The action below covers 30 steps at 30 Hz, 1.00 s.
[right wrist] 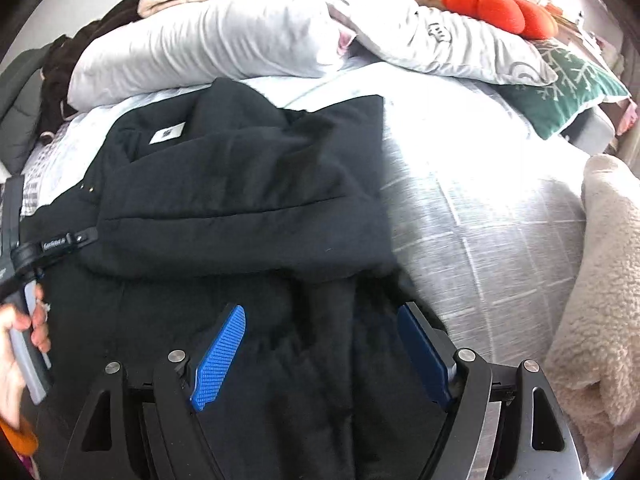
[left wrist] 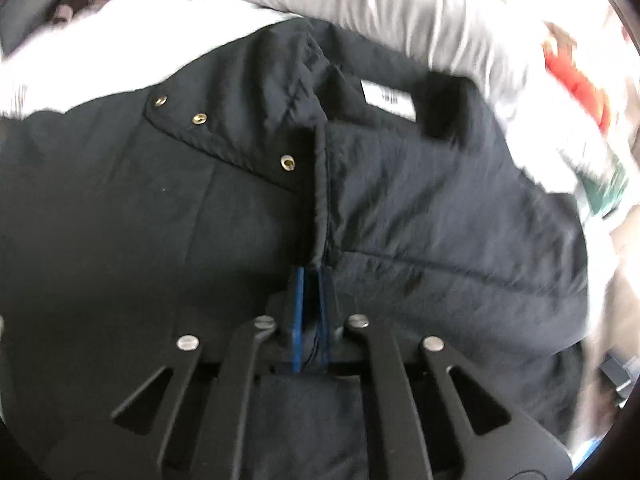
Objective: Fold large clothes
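A large black jacket [right wrist: 240, 200] lies partly folded on the bed, with a white label near its collar [right wrist: 167, 133] and brass snaps [left wrist: 199, 119]. In the left wrist view the jacket [left wrist: 420, 208] fills the frame and my left gripper [left wrist: 312, 276] is shut on a fold of its fabric, the blue pads pressed close with cloth between them. My right gripper [right wrist: 320, 316] is open above the near part of the jacket, with its blue fingers [right wrist: 224, 344] wide apart and nothing between them. The left gripper's handle and the hand show at the left edge of the right wrist view [right wrist: 24, 320].
The bed has a pale grey checked cover [right wrist: 480, 200]. White pillows [right wrist: 208, 44], a red cushion [right wrist: 496, 8] and a green patterned cushion [right wrist: 568, 88] lie at the far side. A beige fleece blanket [right wrist: 600, 280] lies on the right. Dark clothes are piled at the far left [right wrist: 60, 68].
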Each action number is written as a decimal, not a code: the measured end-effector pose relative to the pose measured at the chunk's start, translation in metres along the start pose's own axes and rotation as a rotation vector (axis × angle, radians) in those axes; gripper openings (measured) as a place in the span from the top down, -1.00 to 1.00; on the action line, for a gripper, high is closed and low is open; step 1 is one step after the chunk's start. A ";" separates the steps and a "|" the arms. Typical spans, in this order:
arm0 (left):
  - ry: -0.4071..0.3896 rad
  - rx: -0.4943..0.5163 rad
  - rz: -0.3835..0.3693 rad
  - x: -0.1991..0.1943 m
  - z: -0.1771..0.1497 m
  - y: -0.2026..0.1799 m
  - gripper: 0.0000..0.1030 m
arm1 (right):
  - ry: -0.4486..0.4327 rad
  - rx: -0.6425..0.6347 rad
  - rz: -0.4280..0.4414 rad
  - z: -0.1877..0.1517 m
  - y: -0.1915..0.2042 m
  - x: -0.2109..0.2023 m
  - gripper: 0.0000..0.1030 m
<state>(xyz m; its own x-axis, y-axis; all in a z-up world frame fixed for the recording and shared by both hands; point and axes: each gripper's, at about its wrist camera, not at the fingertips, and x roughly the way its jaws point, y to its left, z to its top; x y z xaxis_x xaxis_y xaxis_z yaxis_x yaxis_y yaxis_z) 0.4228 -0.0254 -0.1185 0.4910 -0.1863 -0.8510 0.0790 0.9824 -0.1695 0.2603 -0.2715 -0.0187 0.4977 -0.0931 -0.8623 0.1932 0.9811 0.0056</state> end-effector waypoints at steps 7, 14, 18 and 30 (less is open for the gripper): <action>0.029 0.038 0.034 -0.020 -0.003 -0.001 -0.39 | -0.006 -0.012 0.006 0.000 0.002 -0.002 -0.56; 0.103 -0.050 0.026 -0.057 -0.021 0.042 -0.47 | 0.021 -0.053 -0.016 -0.006 0.014 -0.011 -0.56; 0.088 -0.105 0.088 -0.086 -0.035 0.082 -0.53 | 0.022 -0.075 -0.007 -0.009 0.025 -0.016 -0.58; 0.038 -0.472 0.174 -0.130 -0.056 0.275 -0.57 | 0.025 -0.143 -0.011 -0.016 0.052 -0.016 -0.59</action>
<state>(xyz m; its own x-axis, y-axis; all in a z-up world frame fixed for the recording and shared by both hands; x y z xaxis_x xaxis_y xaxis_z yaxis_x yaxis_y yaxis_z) 0.3326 0.2678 -0.0824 0.4297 -0.0293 -0.9025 -0.4062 0.8863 -0.2222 0.2492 -0.2167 -0.0131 0.4744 -0.1010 -0.8745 0.0749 0.9944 -0.0743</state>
